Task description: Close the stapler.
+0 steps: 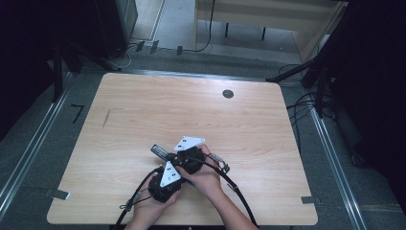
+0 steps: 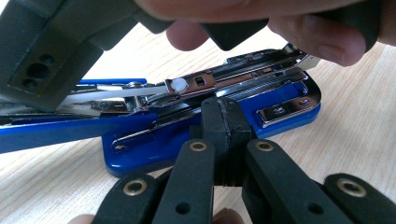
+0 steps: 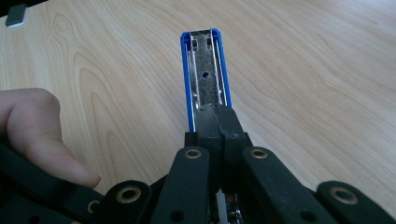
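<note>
A blue stapler [image 2: 280,109] lies on the wooden table [image 1: 143,110], swung open, its metal magazine [image 2: 243,74] raised over the base. My left gripper [image 2: 226,119] is shut, its tips right up against the side of the magazine; I cannot tell whether they touch. My right gripper [image 3: 219,119] is shut too, its tips resting over the near end of the stapler's opened top arm [image 3: 205,65], which reaches away from it. In the high view both grippers, left [image 1: 178,168] and right [image 1: 174,155], crowd together over the stapler [image 1: 159,151] near the table's front middle.
A round dark hole [image 1: 228,94] sits near the table's far edge. Grey tape tabs mark the front left corner [image 1: 58,194] and the front right [image 1: 309,200]. Cables [image 1: 237,189] trail back from the grippers. Stands and wires surround the table on the floor.
</note>
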`<state>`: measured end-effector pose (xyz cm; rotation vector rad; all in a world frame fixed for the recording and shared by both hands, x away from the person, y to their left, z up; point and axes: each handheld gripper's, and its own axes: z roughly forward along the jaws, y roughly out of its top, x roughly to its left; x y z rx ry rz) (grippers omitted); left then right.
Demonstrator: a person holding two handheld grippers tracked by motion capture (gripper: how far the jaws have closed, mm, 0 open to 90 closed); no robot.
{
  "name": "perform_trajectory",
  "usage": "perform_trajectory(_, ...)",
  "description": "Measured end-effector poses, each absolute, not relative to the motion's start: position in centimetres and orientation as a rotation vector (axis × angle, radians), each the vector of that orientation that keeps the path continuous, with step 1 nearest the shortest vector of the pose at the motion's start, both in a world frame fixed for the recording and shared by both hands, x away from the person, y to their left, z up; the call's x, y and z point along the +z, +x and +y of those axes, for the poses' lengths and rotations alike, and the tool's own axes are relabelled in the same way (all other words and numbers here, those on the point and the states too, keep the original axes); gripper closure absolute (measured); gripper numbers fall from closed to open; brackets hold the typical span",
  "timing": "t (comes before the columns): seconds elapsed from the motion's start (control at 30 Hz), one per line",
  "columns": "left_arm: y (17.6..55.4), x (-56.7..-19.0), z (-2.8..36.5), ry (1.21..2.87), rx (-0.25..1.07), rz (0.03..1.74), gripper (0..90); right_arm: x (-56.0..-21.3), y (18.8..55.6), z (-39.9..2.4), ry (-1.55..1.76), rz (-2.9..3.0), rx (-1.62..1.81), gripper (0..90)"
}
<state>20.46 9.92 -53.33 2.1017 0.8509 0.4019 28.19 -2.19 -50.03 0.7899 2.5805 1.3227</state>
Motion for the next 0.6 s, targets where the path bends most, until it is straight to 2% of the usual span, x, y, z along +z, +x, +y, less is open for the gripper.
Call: perform_trajectory(0.6,20.46,-53.33,9.92,2.101,0.4,0.851,90.0,-50.22,27.87,-2.46,0.804,2.644,1.239,90.0)
